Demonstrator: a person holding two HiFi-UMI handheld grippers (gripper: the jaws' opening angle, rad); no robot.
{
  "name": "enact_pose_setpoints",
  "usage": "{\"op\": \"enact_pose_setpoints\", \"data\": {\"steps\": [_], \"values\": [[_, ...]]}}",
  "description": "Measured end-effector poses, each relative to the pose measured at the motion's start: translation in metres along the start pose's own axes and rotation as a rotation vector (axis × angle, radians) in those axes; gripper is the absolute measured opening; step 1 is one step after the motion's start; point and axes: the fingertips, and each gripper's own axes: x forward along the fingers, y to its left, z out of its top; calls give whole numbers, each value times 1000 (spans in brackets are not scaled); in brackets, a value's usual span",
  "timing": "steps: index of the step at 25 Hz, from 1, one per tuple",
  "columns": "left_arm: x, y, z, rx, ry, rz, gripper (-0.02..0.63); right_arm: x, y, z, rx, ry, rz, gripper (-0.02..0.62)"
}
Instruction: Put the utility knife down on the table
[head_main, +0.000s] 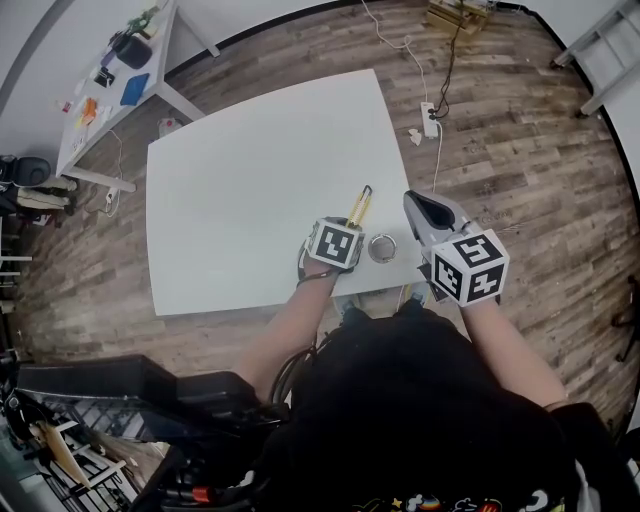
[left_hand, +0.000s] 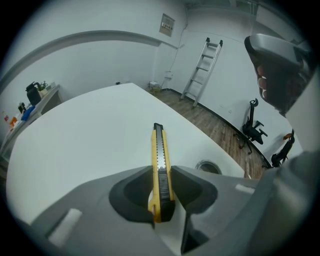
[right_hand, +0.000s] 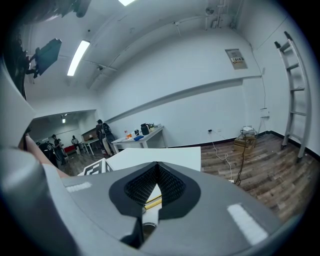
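Left gripper (left_hand: 162, 189) clamped on rear end of yellow utility knife (left_hand: 160, 155). Long axis straight out ahead of the jaws, tip toward upper frame. Held over white table (head_main: 250, 170), lower-right part, near round grommet (head_main: 382, 248). Right gripper (right_hand: 157, 192) pinched together, empty, just beside. Height above tabletop unreadable in head view; left gripper view suggests a gap underneath.

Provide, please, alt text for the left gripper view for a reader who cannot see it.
The left claw is shut on a yellow utility knife pointing forward over a white table. A round fitting sits near the table's right edge, and a ladder leans against the far wall.
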Motion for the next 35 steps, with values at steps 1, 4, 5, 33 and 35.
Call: {"op": "enact_pose_setpoints", "data": {"steps": [1, 4, 5, 33, 35], "values": [[0, 2, 3, 8, -12, 8, 123, 0, -1, 0, 2, 1, 0, 25], [2, -1, 1, 3, 2, 0, 123, 0, -3, -2, 5, 2, 1, 25], [2, -3, -2, 0, 12, -7, 123, 0, -3, -2, 5, 2, 2, 25], [-273, 42, 65, -155, -931, 254, 2, 24, 34, 29, -85, -46, 53, 23], [-273, 42, 67, -151, -927, 248, 0, 26, 38, 32, -90, -49, 62, 23]]}}
